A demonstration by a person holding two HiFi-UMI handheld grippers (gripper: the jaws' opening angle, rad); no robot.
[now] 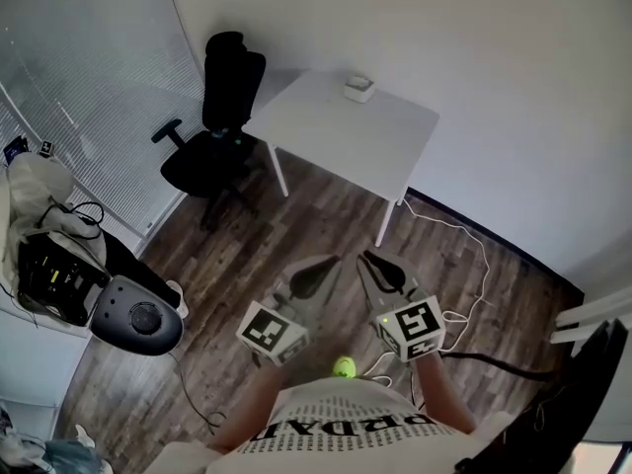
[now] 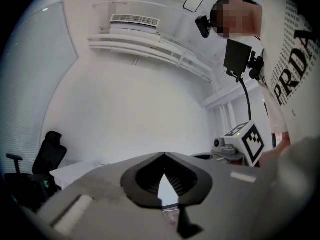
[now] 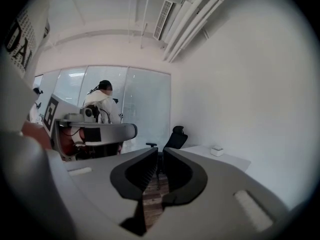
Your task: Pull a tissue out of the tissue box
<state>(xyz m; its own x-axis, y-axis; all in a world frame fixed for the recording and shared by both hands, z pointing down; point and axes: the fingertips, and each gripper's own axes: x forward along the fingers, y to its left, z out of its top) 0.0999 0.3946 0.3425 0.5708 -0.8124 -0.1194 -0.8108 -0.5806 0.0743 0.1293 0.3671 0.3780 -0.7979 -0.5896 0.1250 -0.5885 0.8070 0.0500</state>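
The grey left gripper (image 2: pixel 163 155) has its jaws pressed together at the tips on nothing. The grey right gripper (image 3: pixel 160 153) has its jaws a narrow slit apart, with only dark wood-plank floor (image 1: pixel 296 225) showing through. Both hang side by side, well apart from the small white tissue box (image 1: pixel 359 89) near the far edge of the white rectangular table (image 1: pixel 336 136); any tissue is too small to make out. The right gripper view shows the box, the left only part of the table. A black office chair (image 1: pixel 222 107) stands beside the table, with open floor before it.
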